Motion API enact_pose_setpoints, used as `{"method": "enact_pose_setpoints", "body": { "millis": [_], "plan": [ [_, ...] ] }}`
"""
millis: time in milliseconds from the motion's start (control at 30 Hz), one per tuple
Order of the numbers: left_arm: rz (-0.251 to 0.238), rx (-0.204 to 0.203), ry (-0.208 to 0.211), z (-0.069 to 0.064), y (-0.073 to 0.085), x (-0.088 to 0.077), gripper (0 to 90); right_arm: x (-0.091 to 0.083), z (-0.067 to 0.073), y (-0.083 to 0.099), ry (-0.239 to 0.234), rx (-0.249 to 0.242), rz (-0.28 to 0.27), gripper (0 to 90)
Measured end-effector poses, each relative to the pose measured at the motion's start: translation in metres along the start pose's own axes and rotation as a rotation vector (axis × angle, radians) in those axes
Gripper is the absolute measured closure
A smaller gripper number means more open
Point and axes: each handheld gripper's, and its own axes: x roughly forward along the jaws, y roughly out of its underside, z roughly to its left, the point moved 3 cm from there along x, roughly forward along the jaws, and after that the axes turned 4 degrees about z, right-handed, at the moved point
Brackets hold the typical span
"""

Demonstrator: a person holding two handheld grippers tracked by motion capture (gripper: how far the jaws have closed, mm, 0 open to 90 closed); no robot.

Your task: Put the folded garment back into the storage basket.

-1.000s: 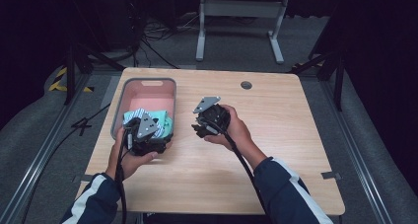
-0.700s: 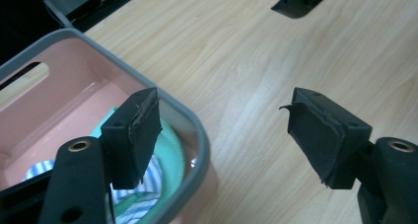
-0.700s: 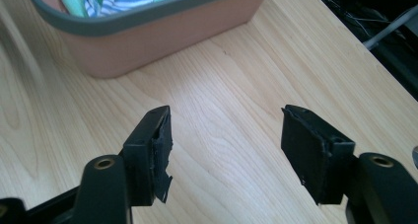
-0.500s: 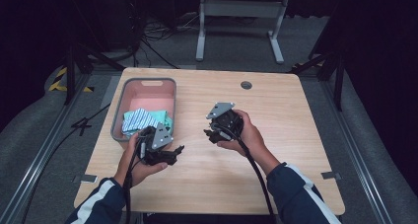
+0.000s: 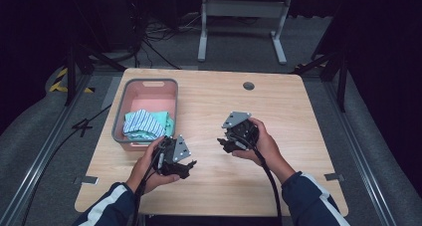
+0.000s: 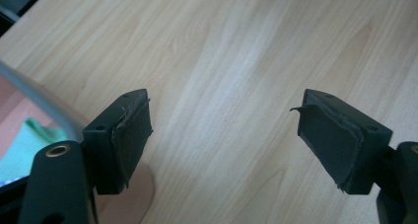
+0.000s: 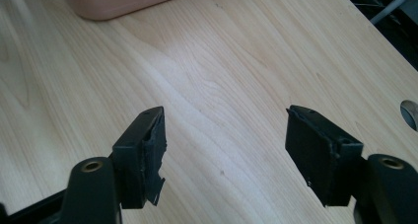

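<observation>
A wooden table stands on grey carpet, a small round grommet set near its far edge. On the table's left side sits a pink bin with a grey rim, and inside it, at the near end, lies a heap of cloth, striped blue-and-white over plain mint green. A person in dark sleeves with white stripes reaches in from the near edge, a gripper in each hand. The left gripper hangs over the table just beside the bin's near right corner; in the left gripper view its jaws stand wide apart with nothing between them but bare wood, and the bin's rim and a patch of green cloth show at the left edge. The right gripper is held near the table's middle, well apart from the bin; in the right gripper view its jaws likewise gape wide over bare wood, the bin's pink wall at the far left and the grommet at the right edge. A black cable trails from the right gripper along the forearm toward the near edge.
</observation>
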Motion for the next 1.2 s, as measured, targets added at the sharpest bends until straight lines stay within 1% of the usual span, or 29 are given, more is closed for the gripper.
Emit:
{"method": "enact_pose_setpoints", "body": {
  "millis": [100,133,167,233,267,367,500,533,567,733,800,833,900,933,967,1033,1067,1133,1167,1200],
  "plan": [
    [0.018,0.016,0.018,-0.006,0.000,0.005,20.9,-0.002,0.000,0.009,-0.002,-0.006,-0.006,31.8],
    [0.020,0.029,0.020,-0.006,-0.001,0.007,20.9,-0.003,0.000,0.012,0.004,-0.004,-0.006,31.8],
    [0.020,0.023,0.029,-0.008,-0.001,0.008,21.0,-0.003,0.000,0.016,0.005,-0.001,-0.005,31.7],
    [0.012,0.022,0.044,-0.010,-0.002,0.011,21.0,-0.005,0.000,0.022,-0.002,0.014,-0.009,31.7],
    [0.011,0.021,0.051,-0.010,-0.002,0.011,21.0,-0.006,0.000,0.027,0.001,0.014,-0.008,31.6],
    [0.011,0.029,0.068,-0.012,0.000,0.014,21.0,-0.006,0.002,0.038,-0.001,0.016,-0.014,31.3],
    [0.000,0.037,0.092,-0.015,0.001,0.019,20.9,-0.006,0.003,0.059,0.010,0.017,-0.019,31.3],
    [0.003,0.039,0.098,-0.016,0.001,0.020,21.0,-0.007,0.003,0.063,0.005,0.027,-0.021,31.3],
    [0.005,0.049,0.103,-0.017,0.002,0.022,21.0,-0.007,0.003,0.067,0.003,0.033,-0.022,31.3],
    [0.009,0.062,0.131,-0.024,0.006,0.029,20.7,-0.010,-0.001,0.088,0.020,0.055,-0.034,31.5],
    [0.013,0.070,0.149,-0.026,0.008,0.032,20.7,-0.012,-0.002,0.097,0.017,0.065,-0.032,31.5],
    [0.013,0.070,0.149,-0.026,0.008,0.032,20.7,-0.012,-0.002,0.097,0.017,0.065,-0.032,31.5],
    [0.030,0.076,0.163,-0.029,0.012,0.035,20.7,-0.013,-0.003,0.107,0.018,0.080,-0.035,31.5],
    [0.031,0.078,0.166,-0.029,0.013,0.036,20.5,-0.013,-0.004,0.113,0.021,0.089,-0.032,31.4],
    [0.030,0.073,0.170,-0.030,0.014,0.037,20.4,-0.013,-0.004,0.117,0.015,0.095,-0.029,31.3],
    [0.040,0.065,0.189,-0.030,0.018,0.039,20.3,-0.015,-0.006,0.126,0.020,0.106,-0.028,31.3],
    [0.037,0.065,0.193,-0.031,0.019,0.040,20.3,-0.016,-0.007,0.131,0.017,0.116,-0.027,31.3],
    [0.038,0.048,0.217,-0.032,0.022,0.042,20.3,-0.018,-0.008,0.138,0.013,0.136,-0.026,30.9],
    [0.034,0.050,0.218,-0.033,0.023,0.043,20.2,-0.019,-0.009,0.143,0.013,0.152,-0.031,30.9],
    [0.035,0.049,0.225,-0.034,0.024,0.043,20.2,-0.020,-0.010,0.147,0.014,0.157,-0.032,30.9]
  ]
}}
